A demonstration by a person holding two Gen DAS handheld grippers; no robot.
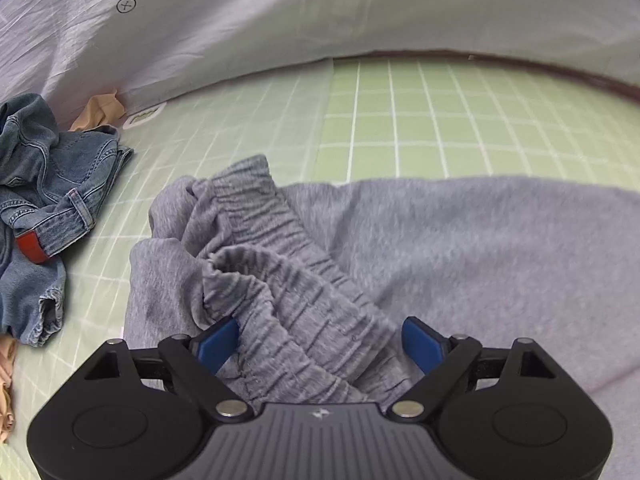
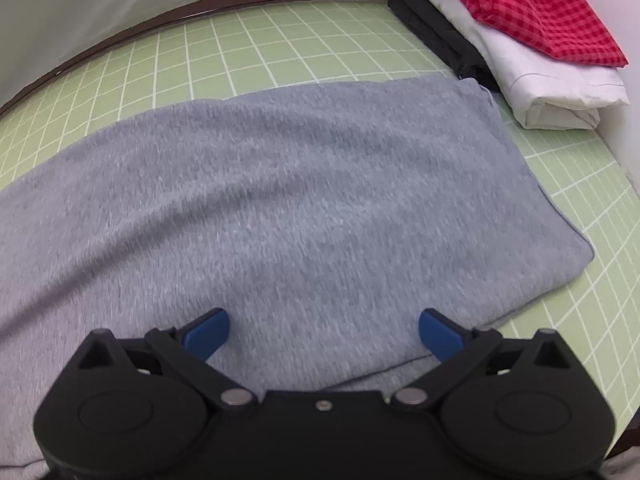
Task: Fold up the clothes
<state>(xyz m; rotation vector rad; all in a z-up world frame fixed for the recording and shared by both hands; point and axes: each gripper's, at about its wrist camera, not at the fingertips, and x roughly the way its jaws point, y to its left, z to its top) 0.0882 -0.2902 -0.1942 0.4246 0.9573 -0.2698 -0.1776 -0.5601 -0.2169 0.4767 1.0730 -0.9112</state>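
A green gridded table (image 2: 280, 40) has bare room beyond the gray sweatpants (image 2: 300, 200), whose bunched waistband (image 1: 288, 280) lies ungripped between the wide-open left tongs (image 1: 320, 344), the right tongs (image 2: 324, 332) gaping empty over the flat folded end.

This looks like a room in a home, set up for folding laundry. A green checked sheet (image 2: 280, 40) covers the flat surface. A white cloth with little carrot pictures (image 1: 200, 40) hangs far ahead of the left gripper. Jeans (image 1: 52, 184) and folded clothes (image 2: 540, 60) lie off to the sides.
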